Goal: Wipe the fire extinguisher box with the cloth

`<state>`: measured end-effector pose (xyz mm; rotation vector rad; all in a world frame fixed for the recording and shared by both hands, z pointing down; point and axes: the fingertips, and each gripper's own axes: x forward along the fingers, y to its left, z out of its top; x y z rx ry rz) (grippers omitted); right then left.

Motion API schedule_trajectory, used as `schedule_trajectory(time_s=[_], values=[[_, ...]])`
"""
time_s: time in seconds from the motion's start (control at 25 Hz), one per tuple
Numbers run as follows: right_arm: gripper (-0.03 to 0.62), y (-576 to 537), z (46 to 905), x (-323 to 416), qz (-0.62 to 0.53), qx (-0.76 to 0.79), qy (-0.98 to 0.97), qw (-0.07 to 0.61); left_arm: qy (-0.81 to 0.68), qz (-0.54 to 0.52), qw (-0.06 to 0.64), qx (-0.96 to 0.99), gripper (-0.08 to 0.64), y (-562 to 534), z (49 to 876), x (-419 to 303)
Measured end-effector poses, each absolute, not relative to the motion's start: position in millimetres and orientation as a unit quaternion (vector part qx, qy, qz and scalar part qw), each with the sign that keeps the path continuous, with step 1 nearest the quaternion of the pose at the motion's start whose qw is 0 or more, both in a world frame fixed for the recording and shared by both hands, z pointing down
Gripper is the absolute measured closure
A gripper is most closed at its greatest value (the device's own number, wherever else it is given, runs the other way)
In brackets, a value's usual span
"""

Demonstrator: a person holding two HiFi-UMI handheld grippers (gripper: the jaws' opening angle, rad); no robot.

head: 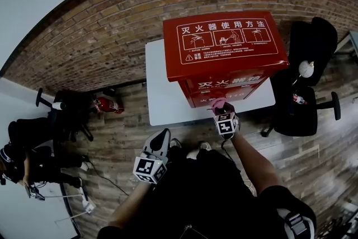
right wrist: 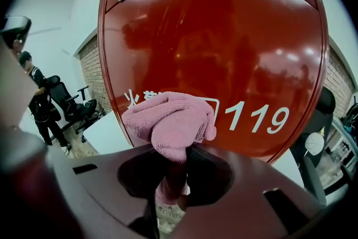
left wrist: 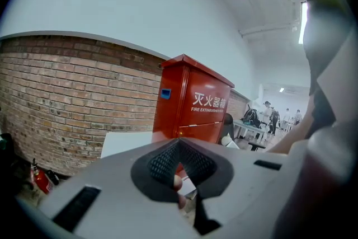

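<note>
A red fire extinguisher box (head: 224, 53) with white print stands on a white table (head: 162, 92). My right gripper (head: 219, 104) is at the box's lower front, shut on a bunched pink cloth (head: 218, 102). In the right gripper view the pink cloth (right wrist: 168, 120) bulges out of my right gripper (right wrist: 178, 148) just in front of the glossy red box (right wrist: 224, 42), beside the white "119"; I cannot tell whether it touches. My left gripper (head: 162, 136) hangs back below the table's front edge, shut and holding nothing. In the left gripper view, the box (left wrist: 190, 106) stands ahead of my left gripper (left wrist: 178, 145).
A brick wall (head: 100, 25) runs behind the table. A black office chair (head: 310, 81) stands right of the box. On the wooden floor at left lie a small red extinguisher (head: 109, 104), dark gear and a person (head: 22, 159). Several people (left wrist: 274, 115) stand far off.
</note>
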<state>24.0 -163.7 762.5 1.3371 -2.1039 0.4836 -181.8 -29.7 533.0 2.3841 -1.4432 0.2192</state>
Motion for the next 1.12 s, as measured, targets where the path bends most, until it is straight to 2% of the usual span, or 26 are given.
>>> schedule_trajectory(time_s=[1.12], values=[[0.506, -164.4, 684.1, 14.9, 0.177, 0.501, -0.809, 0.249, -0.501, 0.056, 0.167, 0.847, 0.537, -36.7, 525.7, -174.3]])
